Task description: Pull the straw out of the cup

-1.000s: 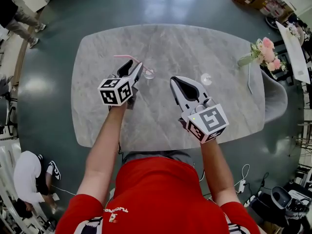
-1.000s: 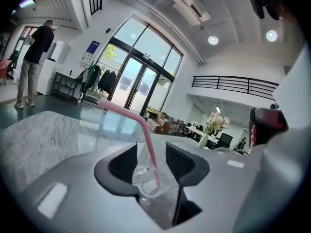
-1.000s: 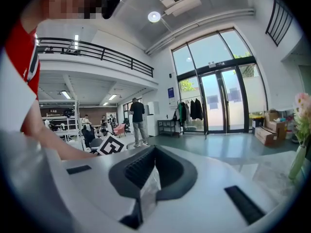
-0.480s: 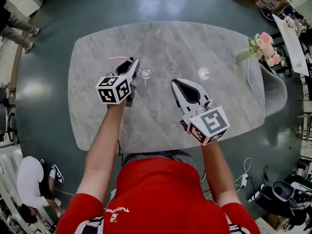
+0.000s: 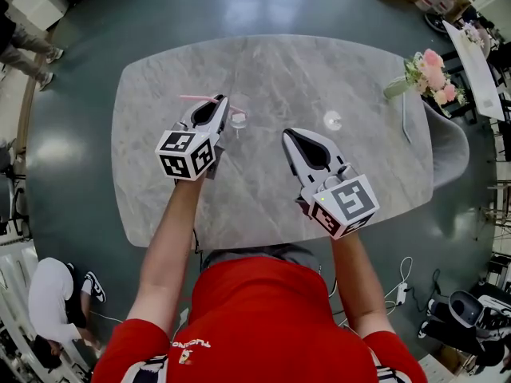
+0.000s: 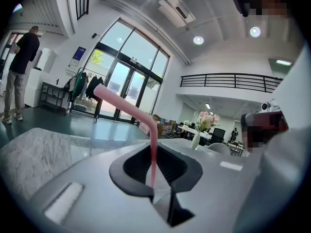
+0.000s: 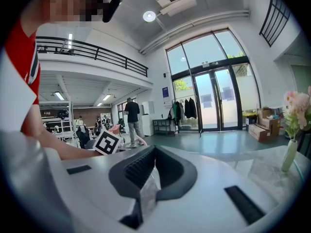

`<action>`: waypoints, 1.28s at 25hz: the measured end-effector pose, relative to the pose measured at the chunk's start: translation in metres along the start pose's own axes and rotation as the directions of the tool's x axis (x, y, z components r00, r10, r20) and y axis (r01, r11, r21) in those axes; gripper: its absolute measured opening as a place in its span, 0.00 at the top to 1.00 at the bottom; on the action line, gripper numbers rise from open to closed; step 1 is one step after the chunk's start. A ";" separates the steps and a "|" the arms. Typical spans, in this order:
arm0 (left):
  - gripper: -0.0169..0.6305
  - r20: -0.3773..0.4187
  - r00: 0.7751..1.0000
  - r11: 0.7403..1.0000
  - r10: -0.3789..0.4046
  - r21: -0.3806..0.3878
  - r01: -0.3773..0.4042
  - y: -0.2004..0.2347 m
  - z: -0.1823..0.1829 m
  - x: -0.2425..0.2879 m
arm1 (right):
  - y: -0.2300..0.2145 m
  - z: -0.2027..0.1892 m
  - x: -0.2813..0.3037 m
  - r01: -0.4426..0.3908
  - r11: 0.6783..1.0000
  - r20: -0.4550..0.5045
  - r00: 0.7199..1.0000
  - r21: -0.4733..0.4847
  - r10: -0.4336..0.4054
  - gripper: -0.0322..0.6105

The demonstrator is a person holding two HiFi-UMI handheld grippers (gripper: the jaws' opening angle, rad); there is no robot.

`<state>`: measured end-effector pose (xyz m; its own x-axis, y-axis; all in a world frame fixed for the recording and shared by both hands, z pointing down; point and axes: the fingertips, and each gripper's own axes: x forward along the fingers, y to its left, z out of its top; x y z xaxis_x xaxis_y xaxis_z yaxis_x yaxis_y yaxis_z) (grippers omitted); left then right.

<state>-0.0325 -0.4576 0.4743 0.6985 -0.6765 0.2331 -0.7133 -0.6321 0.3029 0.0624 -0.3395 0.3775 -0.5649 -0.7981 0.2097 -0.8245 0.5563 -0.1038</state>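
A pink bendy straw [image 6: 151, 149] runs up between the jaws of my left gripper [image 6: 154, 188], which are closing on it, and the pads pinch its stem. Its bent top sticks out to the left [image 5: 196, 98]. In the head view my left gripper [image 5: 222, 100] hangs just left of a small clear glass cup [image 5: 238, 120] on the marble table [image 5: 160, 182]. The gripper hides the straw's lower end. My right gripper [image 5: 289, 134] hovers over the table to the right of the cup, shut and empty; in its own view the jaws [image 7: 146, 178] meet.
A second small clear glass [image 5: 332, 120] stands right of my right gripper. At the table's far right edge is a vase of pink flowers [image 5: 427, 74] beside a grey chair [image 5: 451, 154]. People stand and crouch on the floor at the left [image 5: 48, 294].
My left gripper's jaws have closed in on the straw's stem, and the gripper has risen slightly with it. The right gripper has stayed put.
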 end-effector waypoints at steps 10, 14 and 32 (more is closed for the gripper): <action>0.92 0.144 0.989 0.993 -0.042 0.118 0.025 -0.050 0.061 -0.059 | 0.004 0.022 -0.020 0.012 1.000 0.070 0.997 0.014 -0.013 0.95; 0.92 0.203 0.978 0.992 -0.052 0.126 0.027 -0.066 0.082 -0.088 | 0.013 0.029 -0.029 0.002 1.000 0.100 0.995 0.013 -0.003 0.95; 0.92 0.332 0.940 0.987 -0.078 0.158 0.026 -0.145 0.097 -0.210 | 0.052 0.050 -0.098 -0.016 0.997 0.235 0.972 0.074 -0.002 0.95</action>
<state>-0.0810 -0.2606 0.2921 0.6933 -0.7121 -0.1108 -0.6948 -0.7013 0.1596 0.0734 -0.2439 0.3029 -0.5557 -0.8310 -0.0245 -0.8154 0.5505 -0.1792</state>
